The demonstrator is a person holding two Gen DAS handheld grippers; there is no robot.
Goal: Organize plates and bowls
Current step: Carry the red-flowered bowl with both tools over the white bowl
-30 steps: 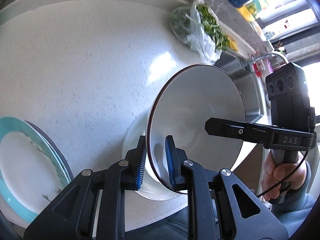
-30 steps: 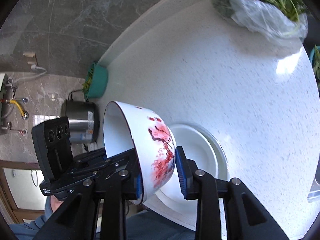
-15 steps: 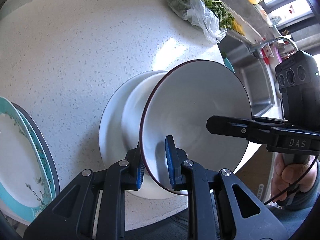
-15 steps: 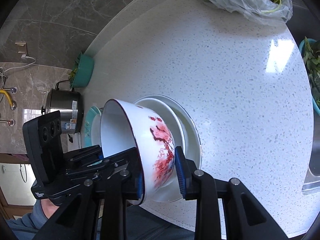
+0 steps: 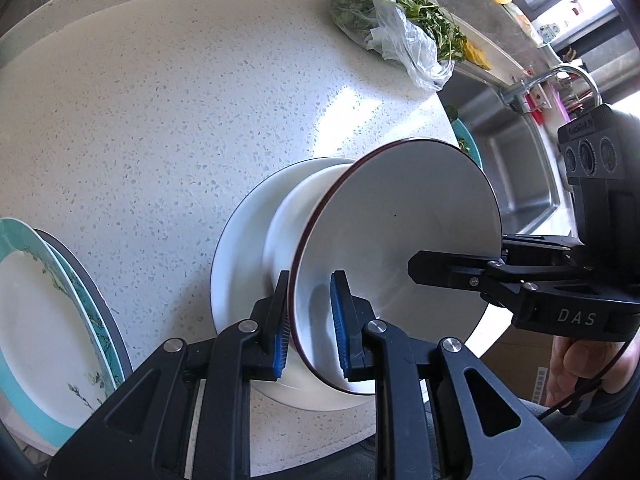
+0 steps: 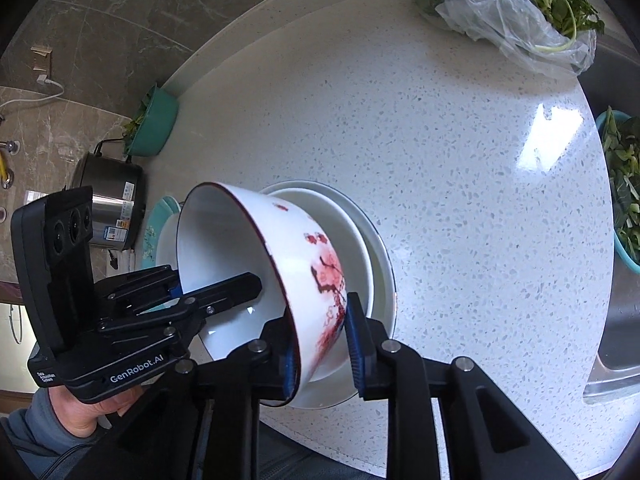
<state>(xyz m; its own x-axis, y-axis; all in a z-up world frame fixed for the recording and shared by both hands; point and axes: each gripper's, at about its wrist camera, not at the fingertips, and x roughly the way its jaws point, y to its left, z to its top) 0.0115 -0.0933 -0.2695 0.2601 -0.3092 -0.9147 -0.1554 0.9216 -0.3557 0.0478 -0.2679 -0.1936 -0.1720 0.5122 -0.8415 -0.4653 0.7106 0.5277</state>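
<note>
A white bowl with red blossom print and a dark red rim (image 5: 400,240) (image 6: 316,264) is held by both grippers on opposite sides of its rim. My left gripper (image 5: 310,320) is shut on the near rim. My right gripper (image 6: 322,344) is shut on the other side, one finger inside the bowl, and also shows in the left wrist view (image 5: 460,274). The bowl is tilted and sits low over a plain white bowl (image 5: 292,220) (image 6: 352,232) that rests on a white plate (image 5: 236,240) (image 6: 380,256). Whether the two bowls touch is unclear.
A stack of teal-rimmed plates (image 5: 48,320) lies left of the white plate. A bag of greens (image 5: 400,36) lies at the back of the white speckled counter (image 5: 160,120). A sink (image 5: 516,160), a teal basin of greens (image 6: 624,200), a steel pot (image 6: 108,196) and a teal tub (image 6: 154,128) stand around.
Both grippers have carried the blossom bowl over the counter onto the white plate and plain bowl, and lowered it toward them. The teal plates have shifted left in view.
</note>
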